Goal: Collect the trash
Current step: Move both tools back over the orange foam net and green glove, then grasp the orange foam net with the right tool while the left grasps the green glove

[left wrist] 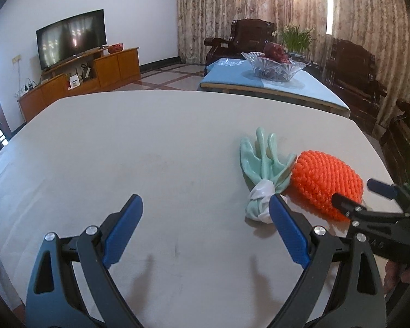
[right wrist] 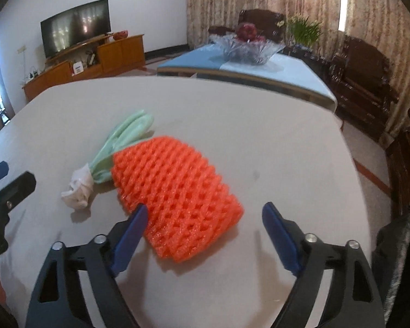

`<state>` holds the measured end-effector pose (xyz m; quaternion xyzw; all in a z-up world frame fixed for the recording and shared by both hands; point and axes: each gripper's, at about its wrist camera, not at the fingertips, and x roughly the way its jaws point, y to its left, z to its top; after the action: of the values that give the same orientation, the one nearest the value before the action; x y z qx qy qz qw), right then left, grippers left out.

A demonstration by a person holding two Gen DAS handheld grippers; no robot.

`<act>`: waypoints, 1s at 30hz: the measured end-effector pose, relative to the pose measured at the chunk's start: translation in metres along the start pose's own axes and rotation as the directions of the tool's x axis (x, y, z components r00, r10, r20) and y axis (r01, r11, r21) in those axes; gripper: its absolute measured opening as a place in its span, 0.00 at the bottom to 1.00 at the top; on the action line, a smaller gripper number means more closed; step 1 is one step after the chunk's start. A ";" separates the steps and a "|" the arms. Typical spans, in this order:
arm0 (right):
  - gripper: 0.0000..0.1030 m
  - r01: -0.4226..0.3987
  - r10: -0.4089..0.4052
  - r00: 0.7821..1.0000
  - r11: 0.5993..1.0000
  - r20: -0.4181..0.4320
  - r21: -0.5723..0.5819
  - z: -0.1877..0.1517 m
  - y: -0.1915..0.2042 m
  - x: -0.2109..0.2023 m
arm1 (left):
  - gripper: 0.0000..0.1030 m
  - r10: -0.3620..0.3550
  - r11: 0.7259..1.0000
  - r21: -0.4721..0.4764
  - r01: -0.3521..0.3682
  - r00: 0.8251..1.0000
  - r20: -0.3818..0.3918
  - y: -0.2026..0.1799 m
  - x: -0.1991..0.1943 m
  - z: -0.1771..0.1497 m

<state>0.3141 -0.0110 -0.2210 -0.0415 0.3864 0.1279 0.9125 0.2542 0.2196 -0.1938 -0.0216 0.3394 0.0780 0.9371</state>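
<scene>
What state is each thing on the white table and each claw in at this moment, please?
Orange foam net: lying flat on the table, ungripped, its near end between the right claw's pads.
Green glove: knotted with a white piece, lying against the net.
Left claw: open, empty, over bare table.
Right claw: open, not pressing the net.
White table: bare apart from these two items.

Foam net (right wrist: 175, 191) on table (right wrist: 287, 150) at frame centre, tied glove (right wrist: 109, 158) touching its left, bowl (right wrist: 248, 50) on farther table behind, television (right wrist: 75, 27) upper left
</scene>
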 end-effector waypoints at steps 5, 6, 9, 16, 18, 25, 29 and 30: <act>0.49 -0.044 0.044 0.999 0.999 0.009 -0.028 0.002 0.006 -0.002 | 0.88 -0.004 1.000 0.000 0.004 1.000 0.001 -0.003 0.001 0.002; 0.36 -0.042 0.043 0.999 0.998 0.018 -0.036 0.001 0.006 -0.004 | 0.88 -0.007 1.000 -0.001 0.007 1.000 0.002 -0.004 0.001 0.002; 0.22 -0.018 0.020 0.999 0.997 0.030 -0.075 0.000 0.008 -0.008 | 0.88 -0.016 1.000 -0.001 0.016 1.000 -0.005 -0.011 0.005 0.005; 0.20 0.058 -0.056 0.997 0.997 0.055 -0.044 0.002 -0.014 -0.021 | 0.88 -0.051 0.998 0.021 0.051 0.999 -0.017 -0.034 0.016 0.010; 0.20 0.081 -0.079 0.995 0.996 0.061 -0.027 0.003 -0.024 -0.026 | 0.88 -0.062 0.998 0.027 0.062 0.998 -0.023 -0.041 0.021 0.012; 0.20 0.115 -0.116 0.991 0.993 0.074 0.022 0.010 -0.052 -0.032 | 0.83 -0.085 0.995 0.043 0.087 0.994 -0.064 -0.063 0.047 0.015; 0.20 0.114 -0.117 0.989 0.993 0.092 0.037 0.015 -0.059 -0.036 | 0.70 -0.098 0.994 0.044 0.103 0.989 -0.113 -0.071 0.066 0.017; 0.20 0.111 -0.114 0.989 0.993 0.094 0.039 0.016 -0.060 -0.037 | 0.64 -0.101 0.993 0.041 0.107 0.987 -0.126 -0.072 0.071 0.017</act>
<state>0.3165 -0.0731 -0.1852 -0.0420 0.3412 0.0716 0.9363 0.3304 0.1592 -0.2266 -0.0217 0.3972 0.0192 0.9173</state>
